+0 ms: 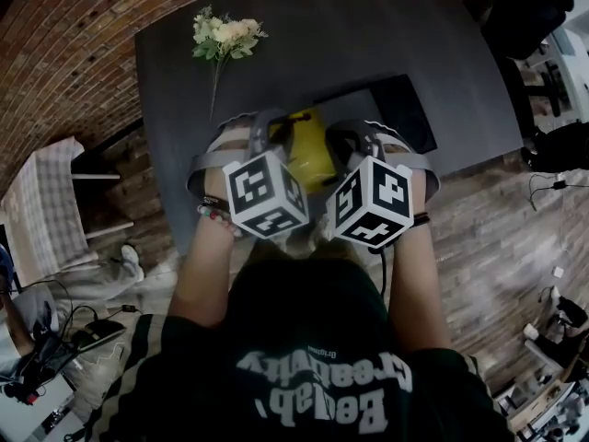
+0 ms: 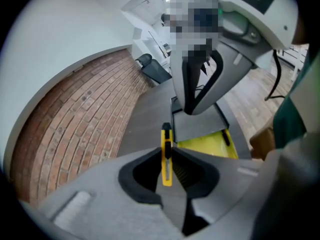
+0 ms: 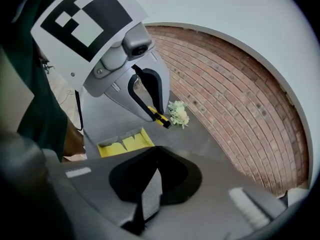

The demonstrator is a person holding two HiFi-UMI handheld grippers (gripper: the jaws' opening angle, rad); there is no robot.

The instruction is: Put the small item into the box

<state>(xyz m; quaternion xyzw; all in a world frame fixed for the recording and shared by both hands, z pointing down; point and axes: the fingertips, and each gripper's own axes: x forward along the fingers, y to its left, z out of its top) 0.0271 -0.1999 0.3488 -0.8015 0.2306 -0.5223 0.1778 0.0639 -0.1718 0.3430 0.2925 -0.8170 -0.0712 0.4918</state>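
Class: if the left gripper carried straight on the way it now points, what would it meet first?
Most likely the dark table top, just left of the open yellow box. The utility knife clamped in the left gripper would touch first. Depth is unclear, so it might clip the box's edge.

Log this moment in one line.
left claw: shut on knife | right claw: shut, empty | box: open on table | knife not yet in box
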